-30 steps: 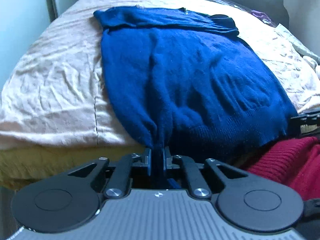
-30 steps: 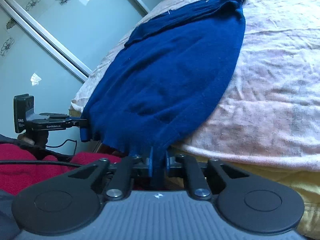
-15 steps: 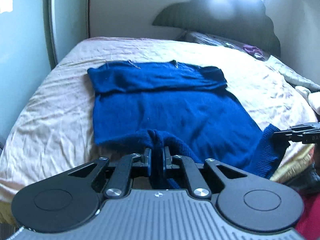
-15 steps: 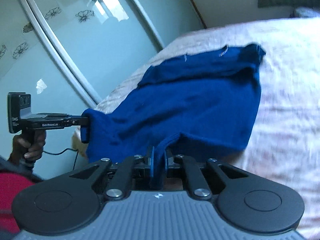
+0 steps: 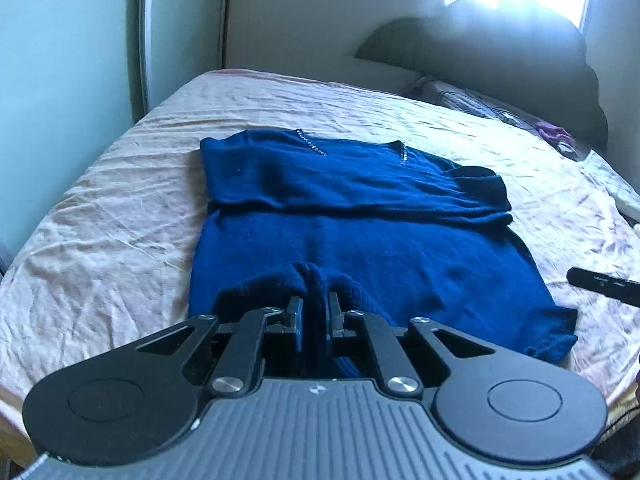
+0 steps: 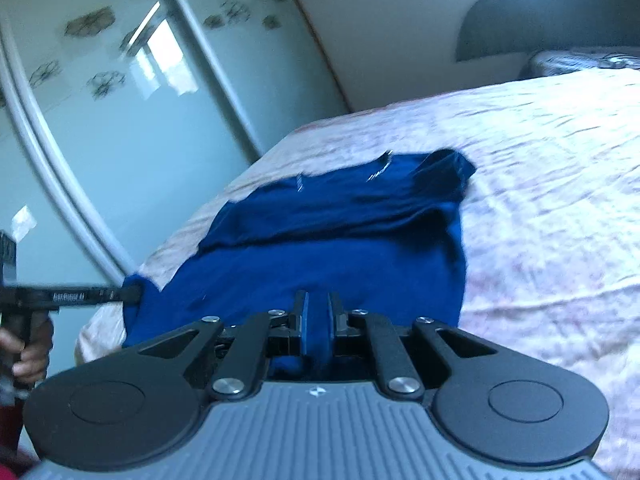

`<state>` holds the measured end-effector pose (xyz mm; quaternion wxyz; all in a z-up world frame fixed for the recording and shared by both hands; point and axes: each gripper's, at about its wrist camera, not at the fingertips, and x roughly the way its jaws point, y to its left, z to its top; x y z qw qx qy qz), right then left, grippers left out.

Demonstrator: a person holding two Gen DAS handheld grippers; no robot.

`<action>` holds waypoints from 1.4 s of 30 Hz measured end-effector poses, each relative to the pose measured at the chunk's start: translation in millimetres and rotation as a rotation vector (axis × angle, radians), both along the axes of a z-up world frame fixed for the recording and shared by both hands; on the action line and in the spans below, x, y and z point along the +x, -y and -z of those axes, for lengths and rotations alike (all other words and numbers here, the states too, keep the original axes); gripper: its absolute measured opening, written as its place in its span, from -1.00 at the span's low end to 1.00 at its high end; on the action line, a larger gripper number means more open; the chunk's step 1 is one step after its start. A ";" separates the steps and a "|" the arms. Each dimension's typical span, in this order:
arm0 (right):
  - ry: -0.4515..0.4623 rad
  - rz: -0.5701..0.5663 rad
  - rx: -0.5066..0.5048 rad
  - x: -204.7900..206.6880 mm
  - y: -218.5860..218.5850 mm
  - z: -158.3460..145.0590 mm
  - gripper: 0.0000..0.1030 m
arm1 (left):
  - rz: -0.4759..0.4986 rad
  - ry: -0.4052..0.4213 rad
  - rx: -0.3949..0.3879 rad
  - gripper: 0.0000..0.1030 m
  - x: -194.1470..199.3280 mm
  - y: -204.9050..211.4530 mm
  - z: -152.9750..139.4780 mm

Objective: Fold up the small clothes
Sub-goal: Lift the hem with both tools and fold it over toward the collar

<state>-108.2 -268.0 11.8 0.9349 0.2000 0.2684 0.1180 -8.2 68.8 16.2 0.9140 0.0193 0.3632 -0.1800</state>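
Note:
A dark blue knit sweater (image 5: 360,232) lies on the bed, its sleeves folded across the top. It also shows in the right wrist view (image 6: 340,240). My left gripper (image 5: 314,312) is shut on the sweater's bottom hem at the left corner and holds it lifted over the body. My right gripper (image 6: 318,312) is shut on the hem at the right corner. The left gripper also shows at the left of the right wrist view (image 6: 132,293), and the right gripper's tip at the right edge of the left wrist view (image 5: 600,285).
The bed (image 5: 100,248) has a wrinkled pale pink sheet. A mirrored wardrobe door (image 6: 120,120) stands along the bed's left side. A dark headboard (image 5: 480,52) and pillows are at the far end. Small items (image 5: 556,136) lie at the far right.
Both grippers have risen and moved forward over the bed, carrying the hem up and toward the sweater's top. The hem hung off the bed's front edge before; now it folds over the body.

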 end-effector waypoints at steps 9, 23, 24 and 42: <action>0.059 -0.067 -0.142 2.7 -9.1 -18.1 -0.61 | -0.023 -0.035 0.012 -0.79 20.5 5.7 8.1; 0.134 -0.351 -0.452 8.9 -35.7 17.4 0.94 | -0.024 -0.057 0.031 -0.77 26.1 7.2 19.0; 0.145 -0.384 -0.457 11.3 -40.3 19.9 0.94 | -0.024 -0.058 0.031 -0.77 26.4 7.2 19.5; 0.245 -0.166 -0.462 6.6 -48.7 -7.2 -0.77 | -0.103 0.035 0.013 -0.78 22.3 12.5 -7.4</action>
